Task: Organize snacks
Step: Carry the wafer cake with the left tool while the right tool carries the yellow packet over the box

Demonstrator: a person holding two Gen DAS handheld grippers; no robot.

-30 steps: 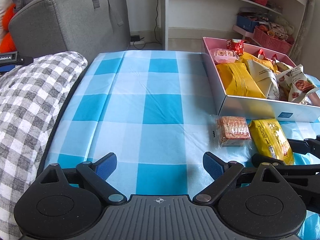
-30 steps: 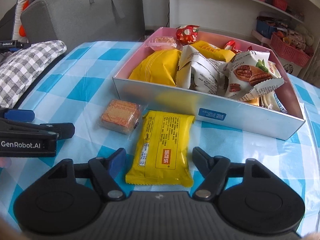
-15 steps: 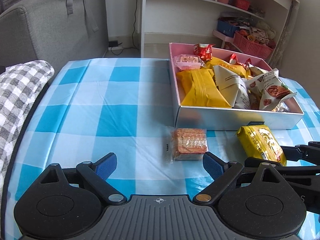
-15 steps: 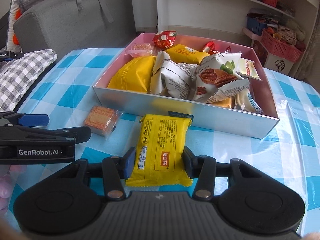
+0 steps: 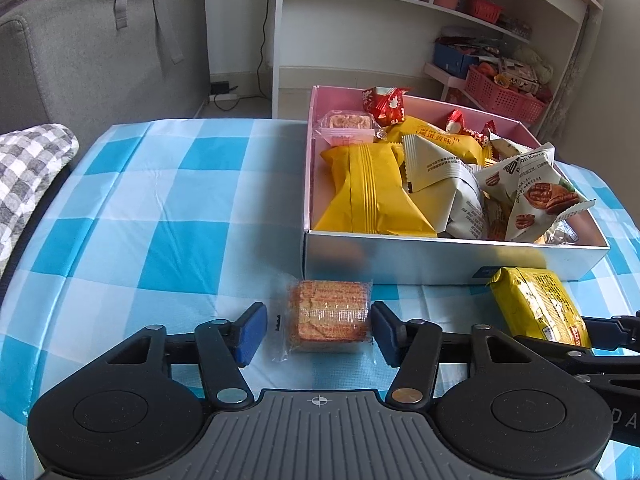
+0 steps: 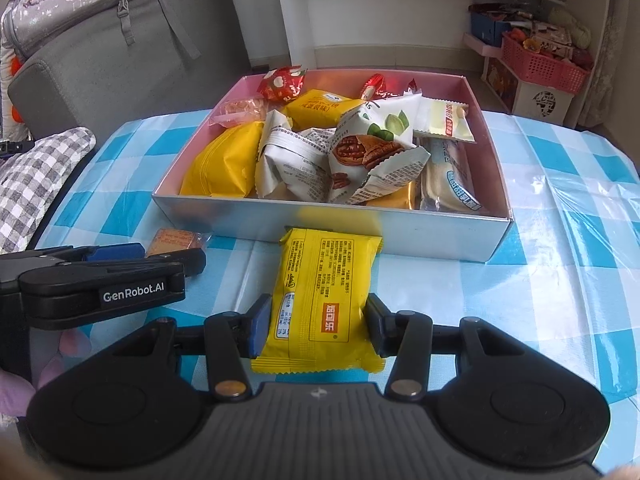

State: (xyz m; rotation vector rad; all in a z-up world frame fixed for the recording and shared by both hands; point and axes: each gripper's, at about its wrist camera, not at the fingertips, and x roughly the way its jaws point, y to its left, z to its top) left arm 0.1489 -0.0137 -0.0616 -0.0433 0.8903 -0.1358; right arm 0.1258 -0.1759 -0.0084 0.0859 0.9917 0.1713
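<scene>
A clear-wrapped orange cracker pack (image 5: 329,316) lies on the blue checked tablecloth just before the snack box (image 5: 440,264). My left gripper (image 5: 316,330) is open around it, its right pad touching the wrapper and its left pad a small gap away. My right gripper (image 6: 316,330) is shut on a yellow snack packet (image 6: 322,300), both pads pressing its sides; the packet's far end reaches the box's front wall (image 6: 420,236). The packet also shows in the left wrist view (image 5: 538,306). The cracker pack shows in the right wrist view (image 6: 173,240), partly behind the left gripper's fingers (image 6: 116,252).
The pink-lined box holds several snack packets. A grey checked cushion (image 5: 28,168) lies at the table's left edge. A grey sofa (image 5: 100,48) and white shelves (image 5: 420,20) with red baskets stand beyond the table.
My left gripper has swung right and forward and narrowed around the cracker pack. My right gripper has closed on the yellow packet and moved it toward the box.
</scene>
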